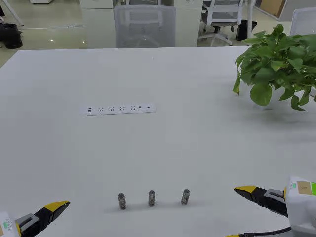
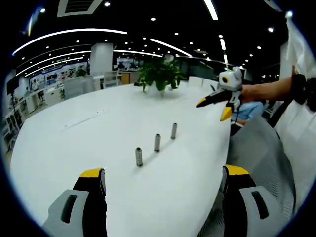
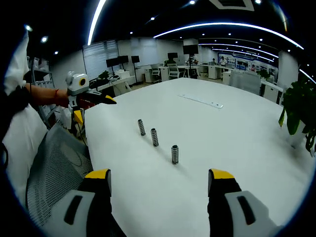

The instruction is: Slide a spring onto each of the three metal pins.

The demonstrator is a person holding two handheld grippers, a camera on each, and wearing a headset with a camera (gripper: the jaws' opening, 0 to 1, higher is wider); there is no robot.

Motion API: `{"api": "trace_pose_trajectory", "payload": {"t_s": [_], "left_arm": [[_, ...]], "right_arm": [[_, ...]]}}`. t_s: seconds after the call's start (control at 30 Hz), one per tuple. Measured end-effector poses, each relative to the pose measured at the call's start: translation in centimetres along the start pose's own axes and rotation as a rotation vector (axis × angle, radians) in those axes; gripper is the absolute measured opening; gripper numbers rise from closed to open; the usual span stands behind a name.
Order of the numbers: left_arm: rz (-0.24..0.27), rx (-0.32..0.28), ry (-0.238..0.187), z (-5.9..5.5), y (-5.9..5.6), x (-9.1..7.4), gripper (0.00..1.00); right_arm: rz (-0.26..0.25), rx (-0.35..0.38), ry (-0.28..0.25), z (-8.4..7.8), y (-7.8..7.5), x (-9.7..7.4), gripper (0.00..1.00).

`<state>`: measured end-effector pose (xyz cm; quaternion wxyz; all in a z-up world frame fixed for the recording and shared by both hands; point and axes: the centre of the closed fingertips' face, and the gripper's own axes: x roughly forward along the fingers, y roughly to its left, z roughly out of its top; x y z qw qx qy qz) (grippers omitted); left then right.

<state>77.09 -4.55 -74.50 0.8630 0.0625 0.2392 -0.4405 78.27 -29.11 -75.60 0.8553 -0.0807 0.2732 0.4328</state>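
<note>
Label (image 1: 303,187) on right hand-held gripper (image 1: 234,212) seems unreadably blurred.

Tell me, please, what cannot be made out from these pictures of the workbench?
Springs: head view, too small; the coils hide whatever stands inside them.
Left gripper: head view, the bottom edge cuts off its second jaw.
Plant: head view, leaves or the right edge hide its pot.
Power strip: head view, socket markings too small to read.
</note>
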Motion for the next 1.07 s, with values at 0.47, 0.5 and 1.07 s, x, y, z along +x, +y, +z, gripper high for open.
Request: {"api": "trace_pose_trajectory", "payload": {"t_s": [0.47,0.5,1.07], "left_arm": [[-0.004,-0.009,-0.008,0.02,-0.39,0.12,1.0],[-0.005,-0.008,-0.008,0.02,-0.37,0.16,1.0],[-0.011,-0.013,-0.016,0.12,-0.38,0.48,1.0]], "right_arm": [[-0.003,0.009,-0.013,0.07,0.34,0.13,0.81],[-0.004,0.009,-0.012,0.06,0.4,0.13,0.81],[0.0,0.005,-0.004,0.24,0.53,0.2,0.81]]}}
